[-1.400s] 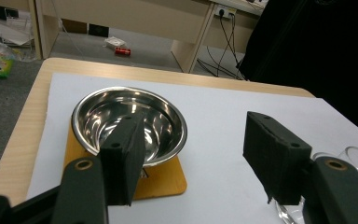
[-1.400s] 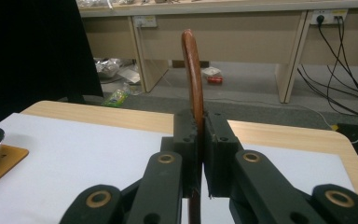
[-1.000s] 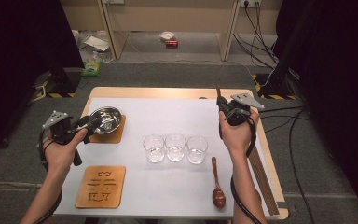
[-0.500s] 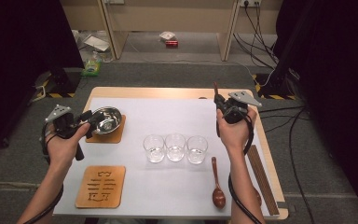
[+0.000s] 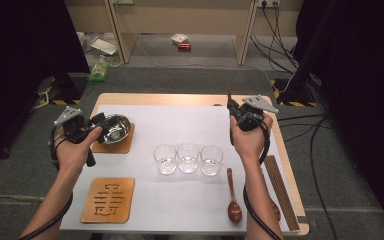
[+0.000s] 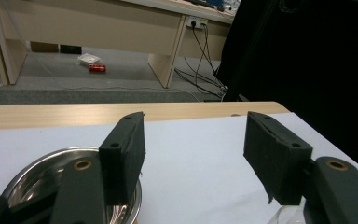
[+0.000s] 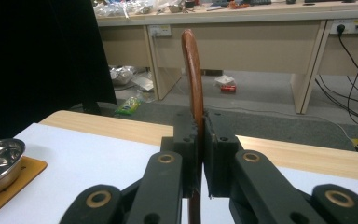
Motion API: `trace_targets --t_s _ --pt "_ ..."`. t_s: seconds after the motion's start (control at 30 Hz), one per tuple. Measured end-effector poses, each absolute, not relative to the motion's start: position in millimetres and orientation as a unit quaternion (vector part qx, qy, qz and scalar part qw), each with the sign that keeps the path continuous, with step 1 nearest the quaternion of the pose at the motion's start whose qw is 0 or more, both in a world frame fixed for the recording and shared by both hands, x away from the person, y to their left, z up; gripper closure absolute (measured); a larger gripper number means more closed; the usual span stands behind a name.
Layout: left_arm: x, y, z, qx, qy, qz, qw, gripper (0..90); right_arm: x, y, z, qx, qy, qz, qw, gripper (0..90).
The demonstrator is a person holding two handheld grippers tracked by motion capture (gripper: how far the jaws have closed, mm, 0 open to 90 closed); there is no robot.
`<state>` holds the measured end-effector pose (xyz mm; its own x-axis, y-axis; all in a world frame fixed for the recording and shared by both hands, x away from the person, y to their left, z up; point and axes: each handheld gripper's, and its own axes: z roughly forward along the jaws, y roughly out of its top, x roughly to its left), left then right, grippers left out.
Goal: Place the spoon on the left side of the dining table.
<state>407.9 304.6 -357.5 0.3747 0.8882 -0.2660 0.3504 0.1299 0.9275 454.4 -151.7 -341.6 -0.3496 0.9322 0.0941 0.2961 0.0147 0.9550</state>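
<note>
A steel bowl [image 5: 115, 127] sits on a wooden coaster [image 5: 122, 145] at the left of the white mat. My left gripper [image 5: 102, 120] hovers at the bowl's near left rim, open. In the left gripper view its jaws [image 6: 191, 140] stand wide apart with nothing between them, and the bowl [image 6: 37, 172] lies under the left jaw. At the right, my right gripper [image 5: 232, 107] is held up above the mat, shut on the thin handle of a brown wooden spoon [image 7: 193, 70]. The spoon's handle [image 5: 228, 95] sticks up out of the jaws [image 7: 199, 135].
Three empty glasses [image 5: 188, 157] stand in a row at mid-table. A carved wooden coaster [image 5: 107, 200] lies front left. Another wooden spoon [image 5: 233, 200] lies front right, beside a bundle of wooden sticks [image 5: 280, 192] along the right edge. Desks and cables stand beyond the table.
My left gripper has drifted slightly up and away along the bowl's left side, still open. The right gripper and its spoon have kept still.
</note>
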Motion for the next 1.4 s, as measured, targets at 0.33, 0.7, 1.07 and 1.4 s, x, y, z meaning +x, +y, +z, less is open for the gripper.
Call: trace_targets --t_s 0.33,0.7,1.07,1.4 --pt "420 294 -344 0.613 0.49 0.235 0.573 37.6 455 -140 -341 0.47 0.646 0.517 0.306 85.1" --pt "432 283 -335 0.615 0.484 0.231 0.578 37.5 459 -133 -339 0.467 0.645 0.525 0.302 85.1" --pt "441 270 -329 0.617 0.474 0.226 0.586 37.5 463 -126 -337 0.464 0.645 0.529 0.298 85.1" --pt "450 256 -325 0.62 0.467 0.22 0.591 37.5 466 -116 -334 0.454 0.648 0.534 0.298 85.1"
